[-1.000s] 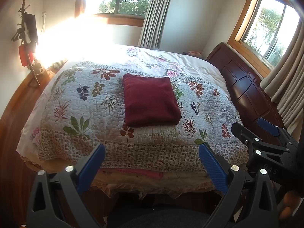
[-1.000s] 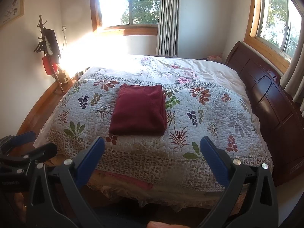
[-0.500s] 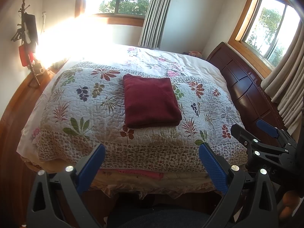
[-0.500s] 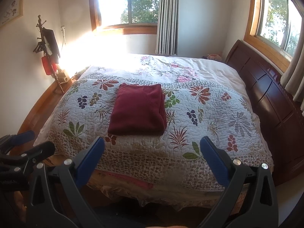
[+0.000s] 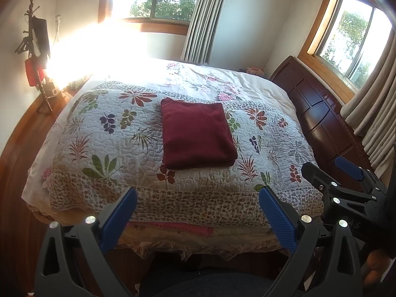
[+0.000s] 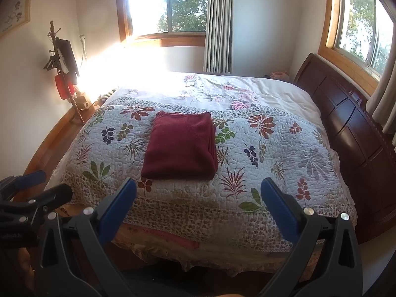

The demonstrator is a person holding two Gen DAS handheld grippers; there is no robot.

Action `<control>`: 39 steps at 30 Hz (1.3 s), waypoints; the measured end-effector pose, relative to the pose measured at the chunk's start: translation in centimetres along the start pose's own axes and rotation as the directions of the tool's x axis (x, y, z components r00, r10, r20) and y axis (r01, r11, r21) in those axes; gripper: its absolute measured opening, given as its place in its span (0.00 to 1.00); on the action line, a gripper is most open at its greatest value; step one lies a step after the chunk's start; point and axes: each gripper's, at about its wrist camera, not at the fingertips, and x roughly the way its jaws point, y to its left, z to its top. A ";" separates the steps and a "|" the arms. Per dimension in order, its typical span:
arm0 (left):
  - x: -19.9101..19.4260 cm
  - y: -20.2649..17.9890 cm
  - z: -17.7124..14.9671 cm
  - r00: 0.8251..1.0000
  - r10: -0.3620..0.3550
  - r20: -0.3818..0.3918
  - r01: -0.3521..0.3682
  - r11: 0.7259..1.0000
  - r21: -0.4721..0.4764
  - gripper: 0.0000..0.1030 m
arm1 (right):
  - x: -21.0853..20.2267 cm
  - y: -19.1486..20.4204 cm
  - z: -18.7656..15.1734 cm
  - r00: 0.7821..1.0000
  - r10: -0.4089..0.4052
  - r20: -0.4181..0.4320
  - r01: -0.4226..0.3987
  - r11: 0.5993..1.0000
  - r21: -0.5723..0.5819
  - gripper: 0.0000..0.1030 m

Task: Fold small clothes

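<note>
Folded red sweater point(image 5: 198, 133) flat on the quilt point(image 5: 111, 148), long axis running away from the cameras, left tongs point(image 5: 198, 219) spread wide, right tongs point(image 6: 198, 209) spread too, both empty, short of the bed point(image 6: 284, 94)

A dark red, thick knitted garment point(image 5: 198, 135) point(image 6: 180, 146) lies folded into a neat, roughly square stack, flat on the floral quilted bedspread point(image 5: 104, 143) point(image 6: 272, 153), near the bed's middle, its layered edges showing along the right side.

We're seeing matt, fuzzy dark-red garment point(image 5: 198, 133), stitched cloth quilt point(image 5: 104, 148) puckering, glossy wooden headboard point(image 6: 351, 128), ribbed blue finger pads point(image 5: 277, 217).
</note>
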 end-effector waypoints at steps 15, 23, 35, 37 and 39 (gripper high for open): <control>-0.2 -0.1 0.5 1.000 0.012 0.011 -0.012 1.000 -0.008 0.96 | 0.2 0.0 0.7 1.000 0.016 0.007 -0.016 1.000 -0.007 0.97; 0.1 -0.1 0.8 1.000 0.010 0.000 -0.010 1.000 0.001 0.96 | 0.2 0.0 0.7 1.000 0.016 0.007 -0.016 1.000 -0.007 0.97; 0.8 -0.4 1.3 1.000 0.005 -0.016 -0.005 1.000 0.003 0.96 | 0.7 0.0 1.0 1.000 0.016 -0.004 -0.016 1.000 -0.012 0.97; 0.9 -0.5 1.3 1.000 0.005 -0.017 -0.005 1.000 0.004 0.96 | 0.8 0.0 1.1 1.000 0.016 -0.004 -0.016 1.000 -0.011 0.97; 0.9 -0.5 1.3 1.000 0.006 -0.018 -0.006 1.000 0.003 0.96 | 0.8 0.0 1.0 1.000 0.017 -0.006 -0.017 1.000 -0.011 0.97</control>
